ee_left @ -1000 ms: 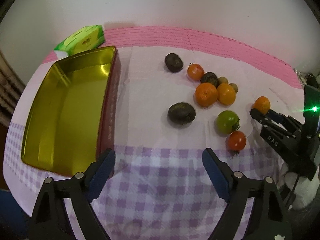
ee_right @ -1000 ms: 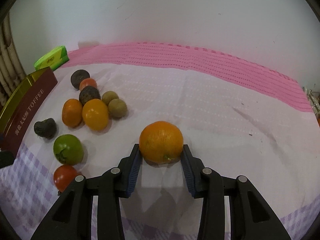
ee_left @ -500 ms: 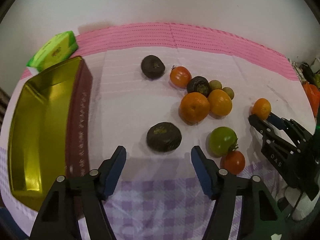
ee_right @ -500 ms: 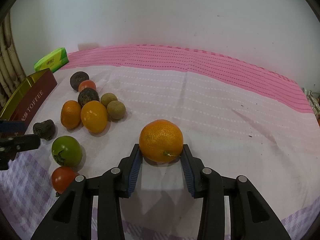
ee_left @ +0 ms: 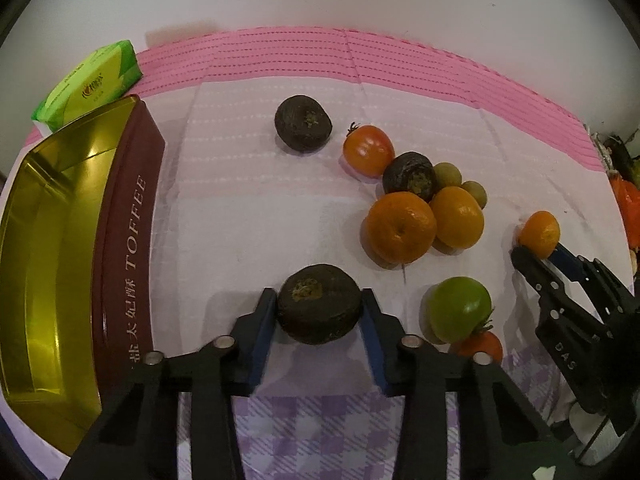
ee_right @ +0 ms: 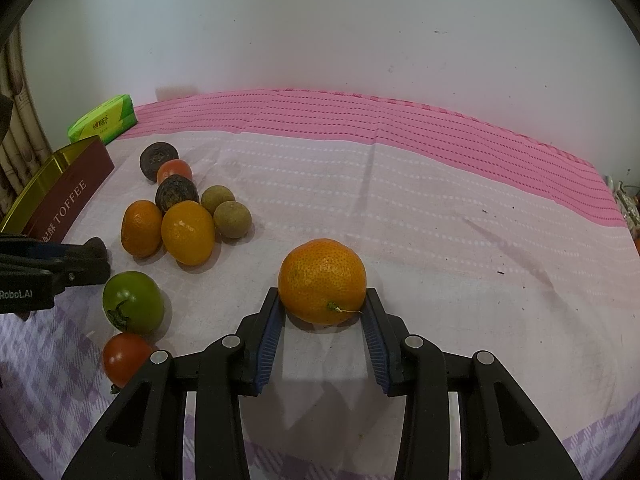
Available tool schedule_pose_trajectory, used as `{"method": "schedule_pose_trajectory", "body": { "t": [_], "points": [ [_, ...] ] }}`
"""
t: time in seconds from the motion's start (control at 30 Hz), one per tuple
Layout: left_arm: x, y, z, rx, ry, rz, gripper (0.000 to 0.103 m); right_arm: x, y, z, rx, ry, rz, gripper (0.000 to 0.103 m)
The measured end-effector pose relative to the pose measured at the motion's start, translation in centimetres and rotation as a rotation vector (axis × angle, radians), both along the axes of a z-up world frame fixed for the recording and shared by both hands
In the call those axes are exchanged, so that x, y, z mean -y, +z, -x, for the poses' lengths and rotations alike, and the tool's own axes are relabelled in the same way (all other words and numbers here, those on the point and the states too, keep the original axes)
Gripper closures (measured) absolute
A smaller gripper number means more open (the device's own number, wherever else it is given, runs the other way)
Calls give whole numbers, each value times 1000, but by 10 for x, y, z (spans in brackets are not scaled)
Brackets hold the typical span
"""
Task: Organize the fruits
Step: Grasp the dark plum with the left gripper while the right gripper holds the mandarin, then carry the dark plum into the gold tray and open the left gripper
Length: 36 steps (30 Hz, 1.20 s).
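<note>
On the cloth-covered counter, close in front of the left hand-held gripper, sits a dark wrinkled fruit; jaws have just been closing, the fruit is between them and both blue pads look to be touching its sides, so grasping it; it rests just right of the open gold toffee tin, which holds no fruit as far as the view shows; right hand-held gripper is clenched on a mandarin, well apart from the rest, low over or on the cloth, cannot tell which; loose cluster between the two: second dark fruit, orange-red tomato, third dark fruit, two more mandarins, two small brownish fruits, green tomato, red tomato; green tissue pack behind the tin.

Handling, judged: dark fruit looks dried and shrunken, likely light and fairly firm, rough skin so little slip; widest sides as now are the right hold; mandarin is soft-skinned, peel gives under pressure, round so it can roll out if pinched off-centre; hold across the middle, gently; tomatoes are smooth, slippery, bruise easily; take them at the equator, clear of the stalk.

Sorting barely begun by my reading; tin is the likely destination.
</note>
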State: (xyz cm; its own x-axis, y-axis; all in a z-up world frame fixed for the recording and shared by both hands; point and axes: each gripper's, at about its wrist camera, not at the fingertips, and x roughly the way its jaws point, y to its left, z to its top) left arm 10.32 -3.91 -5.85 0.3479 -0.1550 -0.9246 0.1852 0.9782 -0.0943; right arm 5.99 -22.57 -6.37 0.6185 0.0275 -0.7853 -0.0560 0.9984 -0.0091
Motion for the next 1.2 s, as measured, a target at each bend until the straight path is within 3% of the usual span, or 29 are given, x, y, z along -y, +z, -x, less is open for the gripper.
{"method": "schedule_pose_trajectory", "body": {
  "t": [0.27,0.73,1.2],
  "points": [
    [-7,5,6,-5,6,15,67,0,0,0,0,-1,0,62],
    [-73,58,30,101,97,10,67,0,-1,0,0,-2,4,62],
    [-177,23,36,20,273,-110,67,-1,-1,0,0,-2,5,62]
  ]
}}
